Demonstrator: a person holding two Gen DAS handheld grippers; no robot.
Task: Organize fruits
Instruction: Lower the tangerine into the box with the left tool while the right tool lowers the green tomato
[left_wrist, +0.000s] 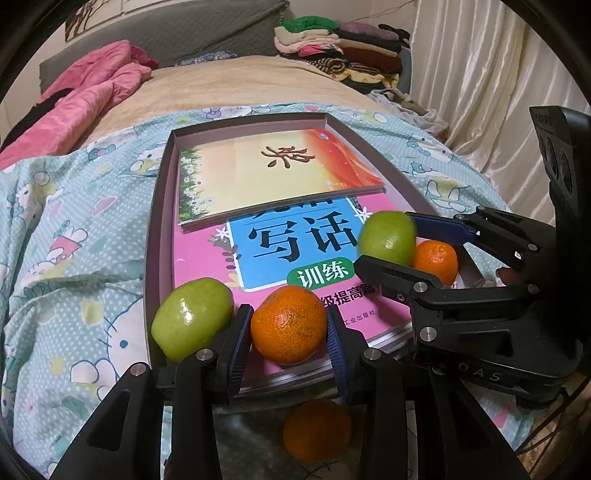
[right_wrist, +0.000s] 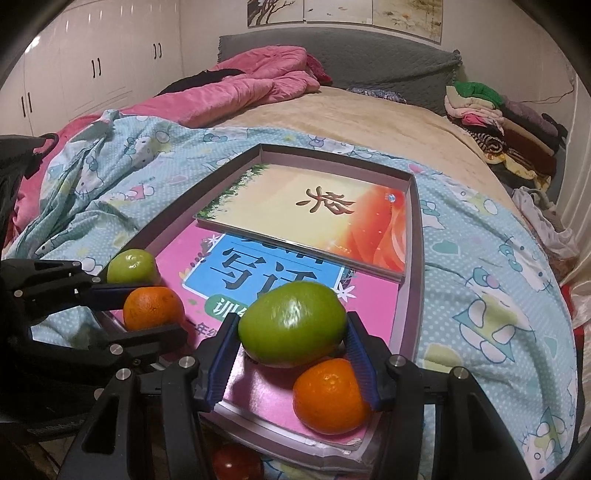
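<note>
- Bed (left_wrist: 74, 229) with cartoon-print quilt carries a shallow tray (left_wrist: 159, 206); two books lie inside it, a pink book (left_wrist: 207, 258) under a yellow-orange book (left_wrist: 258, 177) at the far end.
- Near-left corner of tray: green fruit (left_wrist: 192, 319) on the pink book, touching the outside of the left gripper's left finger.
- Left gripper (left_wrist: 288, 332): fingers closed on an orange (left_wrist: 289, 325), both blue pads against its sides, near edge of tray.
- Below the tray's near edge, in the left wrist view, another orange shape (left_wrist: 317, 430), blurry; can't tell if real or a reflection.
- Right gripper (right_wrist: 291, 328): fingers gripping a second green fruit (right_wrist: 291, 325), over the near-right part of the pink book.
- Second orange (right_wrist: 330, 395) just beside and below that green fruit, touching the right finger's inner side, near-right corner of tray.
- Right wrist view, under the tray's near edge: red round thing (right_wrist: 236, 463), mostly hidden.
</note>
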